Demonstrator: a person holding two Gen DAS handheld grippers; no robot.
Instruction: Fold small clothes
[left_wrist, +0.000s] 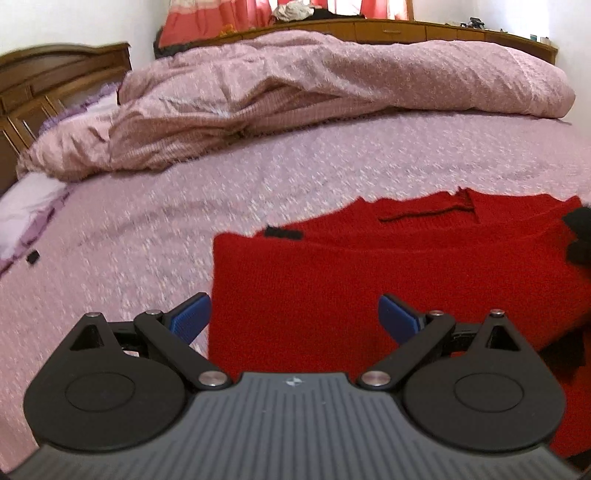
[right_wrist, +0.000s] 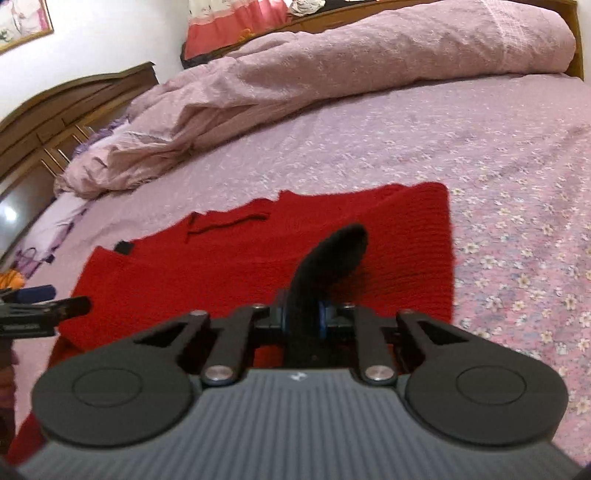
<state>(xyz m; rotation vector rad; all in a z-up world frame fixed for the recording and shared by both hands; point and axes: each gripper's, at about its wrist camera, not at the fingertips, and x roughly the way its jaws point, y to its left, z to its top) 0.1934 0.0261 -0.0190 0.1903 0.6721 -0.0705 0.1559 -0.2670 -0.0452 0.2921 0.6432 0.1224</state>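
A red knitted garment (left_wrist: 369, 277) lies flat on the pink bedspread, its left edge folded straight; it also shows in the right wrist view (right_wrist: 229, 269). It has black trim pieces (left_wrist: 578, 236). My left gripper (left_wrist: 294, 317) is open and empty, hovering over the garment's near left part. My right gripper (right_wrist: 302, 321) is shut on a black fabric piece (right_wrist: 332, 258) of the garment, which sticks up forward over the red knit. The left gripper also shows at the left edge of the right wrist view (right_wrist: 40, 302).
A crumpled pink duvet (left_wrist: 314, 92) lies across the far side of the bed. A wooden headboard (left_wrist: 44, 85) stands at the left. A small black item (left_wrist: 33, 256) lies on the bedspread (right_wrist: 498, 184) at the left.
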